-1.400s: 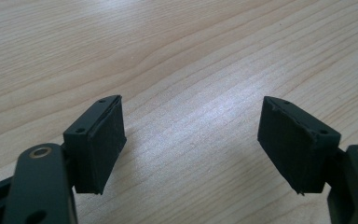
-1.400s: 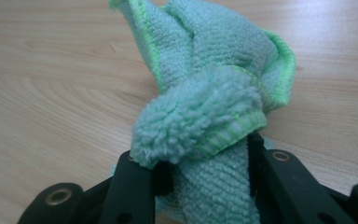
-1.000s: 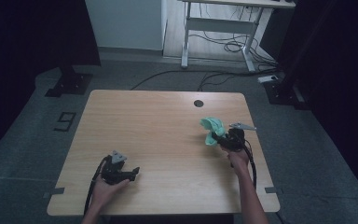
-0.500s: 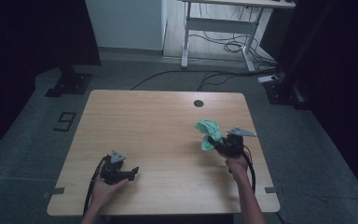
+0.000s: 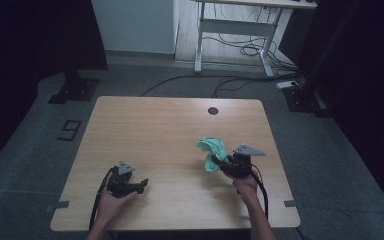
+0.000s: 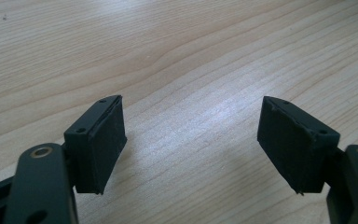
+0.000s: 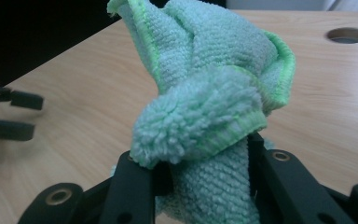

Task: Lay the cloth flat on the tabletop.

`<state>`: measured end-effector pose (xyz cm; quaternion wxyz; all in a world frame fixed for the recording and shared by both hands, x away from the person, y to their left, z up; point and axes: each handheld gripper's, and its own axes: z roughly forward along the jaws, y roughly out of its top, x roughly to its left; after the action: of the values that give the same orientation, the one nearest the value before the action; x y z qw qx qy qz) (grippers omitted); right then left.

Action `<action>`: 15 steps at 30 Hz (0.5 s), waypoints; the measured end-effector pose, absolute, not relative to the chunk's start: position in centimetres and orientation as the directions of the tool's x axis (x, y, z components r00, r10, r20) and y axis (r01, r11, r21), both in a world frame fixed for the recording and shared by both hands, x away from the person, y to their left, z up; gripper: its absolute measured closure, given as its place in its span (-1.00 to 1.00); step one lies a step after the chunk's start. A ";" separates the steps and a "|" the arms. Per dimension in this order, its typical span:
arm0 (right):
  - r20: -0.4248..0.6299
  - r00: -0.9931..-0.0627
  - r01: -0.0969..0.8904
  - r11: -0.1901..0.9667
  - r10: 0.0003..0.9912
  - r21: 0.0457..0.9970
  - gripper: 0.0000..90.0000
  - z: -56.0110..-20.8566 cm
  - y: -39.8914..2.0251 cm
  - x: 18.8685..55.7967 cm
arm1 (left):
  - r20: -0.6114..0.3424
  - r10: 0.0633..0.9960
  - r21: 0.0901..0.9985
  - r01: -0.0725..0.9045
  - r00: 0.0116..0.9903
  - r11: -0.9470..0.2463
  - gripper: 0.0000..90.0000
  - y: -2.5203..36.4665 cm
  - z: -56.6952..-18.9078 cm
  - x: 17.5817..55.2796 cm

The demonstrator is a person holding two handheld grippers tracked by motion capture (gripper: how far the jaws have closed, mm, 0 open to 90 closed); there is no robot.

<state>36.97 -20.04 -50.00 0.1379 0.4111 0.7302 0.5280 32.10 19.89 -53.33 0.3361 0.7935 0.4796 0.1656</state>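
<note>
Wooden bench [image 5: 155,130], with a round cable hole [image 5: 213,110] far beyond the right jaws. Green terry cloth [image 7: 205,98] bunched and pinched between the jaws of the right gripper [image 5: 230,164], most of it bulging above and ahead of the jaw tips, clear of the bench top in the right gripper view. Left gripper [image 6: 191,140] low over bare wood near the bench's near edge, jaws spread wide with nothing between them; well apart from the cloth.

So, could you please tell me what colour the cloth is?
The cloth is mint green with a brighter green edge, clearest in the right gripper view.
</note>
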 end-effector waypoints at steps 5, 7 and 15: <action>0.219 -0.659 0.452 0.146 0.720 0.880 0.50 -50.4 -18.2 36.5 | -0.060 0.871 0.693 0.648 0.488 -0.316 -0.48 19.9 -53.3 32.1; 0.214 -0.678 0.449 0.166 0.703 0.878 0.50 -50.6 -17.1 36.2 | -0.060 0.873 0.695 0.648 0.484 -0.312 -0.48 20.0 -53.3 32.0; 0.204 -0.729 0.449 0.230 0.654 0.864 0.48 -51.7 -14.0 35.3 | -0.056 0.872 0.692 0.649 0.487 -0.317 -0.48 19.9 -53.3 32.0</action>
<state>35.29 -14.02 -51.74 0.1007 0.3544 0.7777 0.5094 32.00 19.92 -53.31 0.3351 0.7944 0.4786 0.1663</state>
